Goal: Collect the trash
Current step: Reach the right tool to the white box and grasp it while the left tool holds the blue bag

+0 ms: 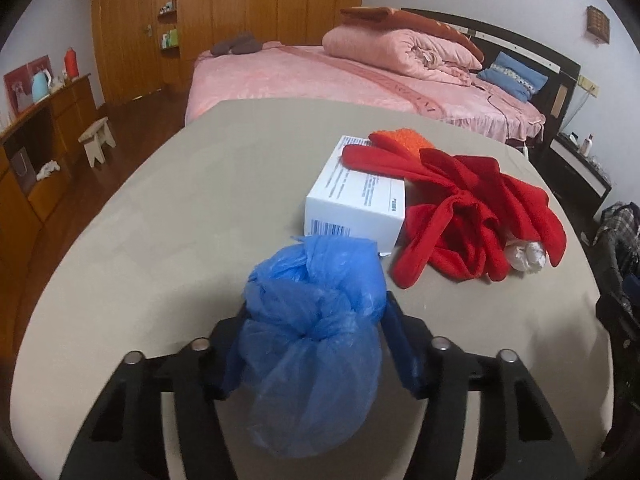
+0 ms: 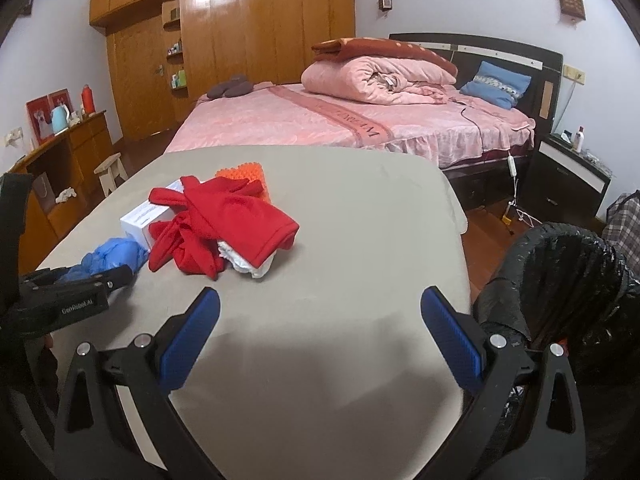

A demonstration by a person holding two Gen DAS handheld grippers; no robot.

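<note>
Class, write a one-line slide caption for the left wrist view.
Left tool grips a crumpled blue plastic bag above the table, near a white box and red cloth.

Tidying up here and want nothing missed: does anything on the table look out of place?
Yes. A red garment lies crumpled, partly draped over a white box, with crumpled white paper tucked against it. The left tool holds a blue plastic bag; the right tool is open.
</note>
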